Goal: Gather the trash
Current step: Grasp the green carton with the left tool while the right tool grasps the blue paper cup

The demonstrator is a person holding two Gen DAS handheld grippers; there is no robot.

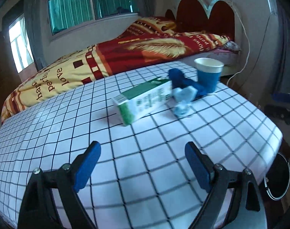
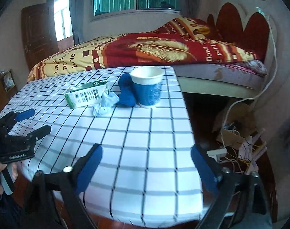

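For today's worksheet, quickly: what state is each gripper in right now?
Left gripper: jaws open, holding nothing.
Right gripper: jaws open, holding nothing.

Carton [image 1: 143, 103] print blurred; wrapper [image 1: 183, 103] smeared.

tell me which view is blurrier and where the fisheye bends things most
Left wrist view: motion blur smears the green-and-white carton, the crumpled tissue and the blue paper cup. Right wrist view: those items look sharper, with blur mainly on the near tablecloth grid. Both views: grid lines bow hardest toward the edges, with dark corners.
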